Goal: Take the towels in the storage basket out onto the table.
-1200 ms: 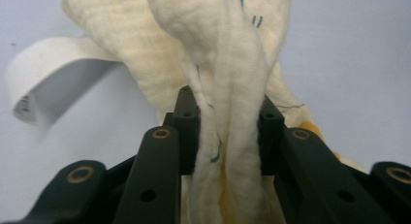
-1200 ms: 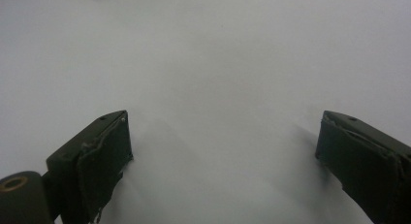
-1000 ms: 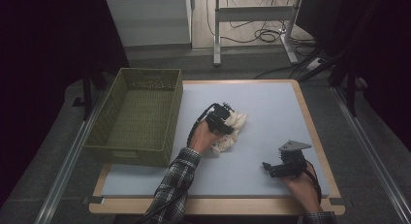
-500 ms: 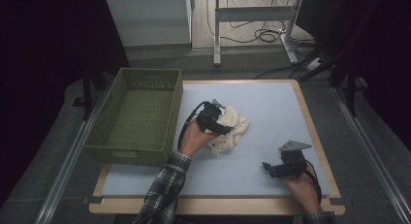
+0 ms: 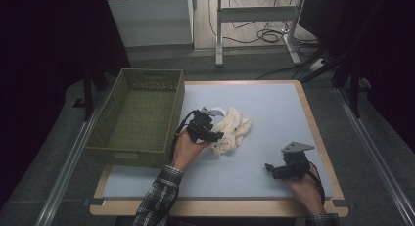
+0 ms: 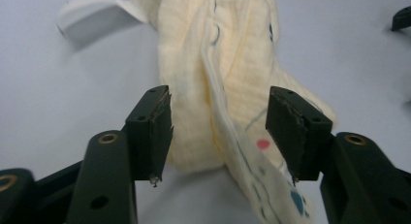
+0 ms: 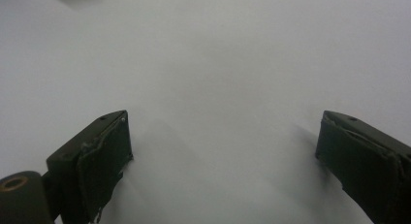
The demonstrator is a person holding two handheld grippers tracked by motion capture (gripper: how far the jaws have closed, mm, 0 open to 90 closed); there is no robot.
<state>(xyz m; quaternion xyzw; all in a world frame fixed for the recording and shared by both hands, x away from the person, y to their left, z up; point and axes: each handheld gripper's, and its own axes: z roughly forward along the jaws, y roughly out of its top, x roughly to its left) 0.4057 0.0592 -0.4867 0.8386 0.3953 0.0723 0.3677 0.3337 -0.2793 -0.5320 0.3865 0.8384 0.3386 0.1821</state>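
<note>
Your left gripper (image 6: 218,132) straddles the crumpled pale-yellow printed cloth (image 6: 228,73), jaws just closing, pads not yet pressing; your right gripper (image 7: 225,151) gapes over bare table

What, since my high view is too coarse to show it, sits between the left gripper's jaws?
Observer: The cream cloth. A raised fold of it runs up between the jaws of the left gripper, which have just been closing.
Operator: Is it pinched yet?
Observer: No. In the left gripper view both pads stand clear of the fold.
Operator: And the right gripper?
Observer: The right gripper is open over bare table, with nothing between its jaws.
</note>
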